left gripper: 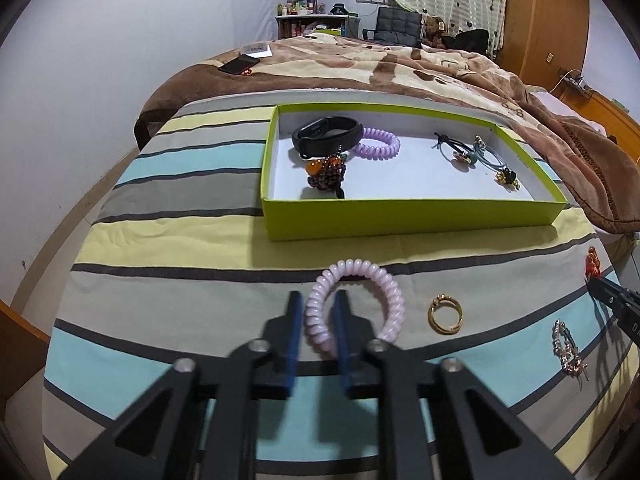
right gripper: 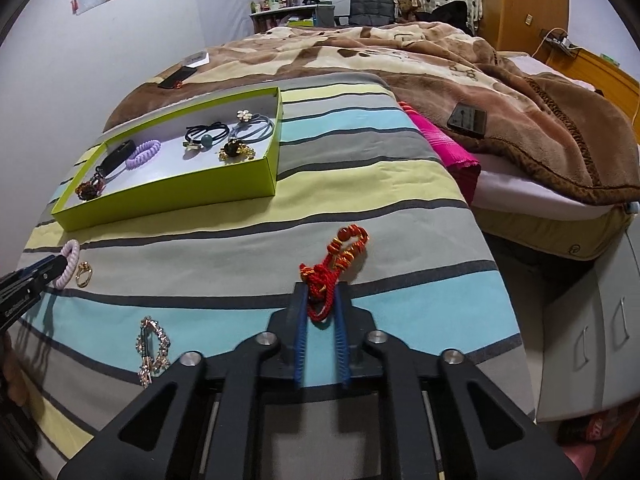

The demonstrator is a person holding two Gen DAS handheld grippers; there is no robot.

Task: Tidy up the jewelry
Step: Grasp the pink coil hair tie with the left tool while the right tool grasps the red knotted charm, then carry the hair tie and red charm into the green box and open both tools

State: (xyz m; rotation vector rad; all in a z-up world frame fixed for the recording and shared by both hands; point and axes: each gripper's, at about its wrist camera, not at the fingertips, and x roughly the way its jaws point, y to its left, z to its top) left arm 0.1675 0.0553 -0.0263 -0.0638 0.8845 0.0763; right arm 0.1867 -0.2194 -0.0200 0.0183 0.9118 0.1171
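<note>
- Pink spiral hair tie (left gripper: 354, 304) on the striped bedspread (left gripper: 160, 248), in front of the green box (left gripper: 408, 216); left side of the coil between the blue pads of the left tool (left gripper: 316, 312), one finger outside the ring, one inside.
- Left tool narrow, straddling the coil; firm contact not certain, so whether clamped or just closing cannot be told.
- Likely light, springy plastic: squashes under the pads and rebounds; glossy, so may slip or twist. Best taken across one strand of the ring, as set up now, not across the whole loop.
- Red knotted cord charm (right gripper: 334, 268) further right on the bedspread, its looped tail lying between the pads of the right tool (right gripper: 323, 300).
- Right tool narrow, pads beside the cord loop; a full pinch looks likely but cannot be told for certain.
- Cord soft and limp, the beaded end likely to dangle and swing when lifted; grip on the thick knotted bundle safer than on a single strand.
- Gold ring (left gripper: 445, 315) just beside the hair tie: small, stiff, smooth, low on soft fabric, probably hard to pinch.
- Rhinestone hair clip (right gripper: 152, 350) near the front edge: rigid, stones possibly fragile; better held along its bar.
- Box already holding a black band (left gripper: 326, 134), a purple spiral tie (left gripper: 380, 144), a bead cluster (left gripper: 326, 174) and elastic ties (left gripper: 472, 152).
</note>
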